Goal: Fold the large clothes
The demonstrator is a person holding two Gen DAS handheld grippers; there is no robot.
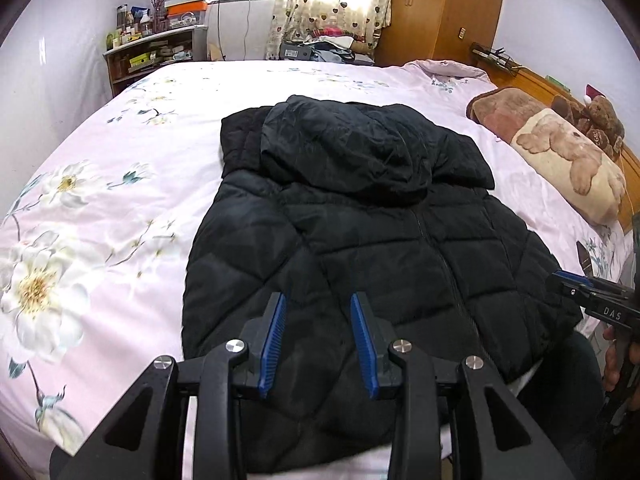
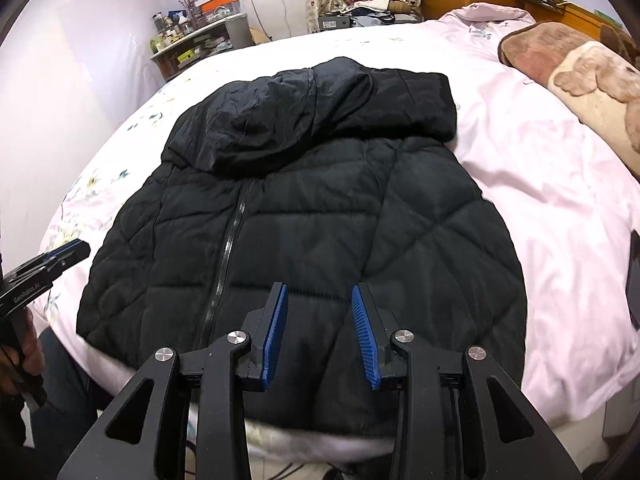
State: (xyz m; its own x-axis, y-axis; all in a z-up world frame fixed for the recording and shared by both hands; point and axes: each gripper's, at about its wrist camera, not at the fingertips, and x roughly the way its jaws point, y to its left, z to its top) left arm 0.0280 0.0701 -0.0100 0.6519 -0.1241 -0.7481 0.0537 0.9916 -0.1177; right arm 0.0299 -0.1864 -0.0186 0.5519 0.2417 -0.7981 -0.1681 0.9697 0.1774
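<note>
A black quilted hooded jacket lies front-up on the pink floral bed, its hood folded down over the chest and its sleeves tucked out of sight; it also shows in the right wrist view. My left gripper is open and empty, hovering over the jacket's lower left part near the hem. My right gripper is open and empty over the jacket's lower right part. The right gripper shows at the right edge of the left wrist view, and the left gripper at the left edge of the right wrist view.
The pink floral bedspread spreads wide to the left of the jacket. A bear-print pillow and a teddy bear lie by the wooden headboard on the right. A cluttered shelf and a wardrobe stand beyond the bed.
</note>
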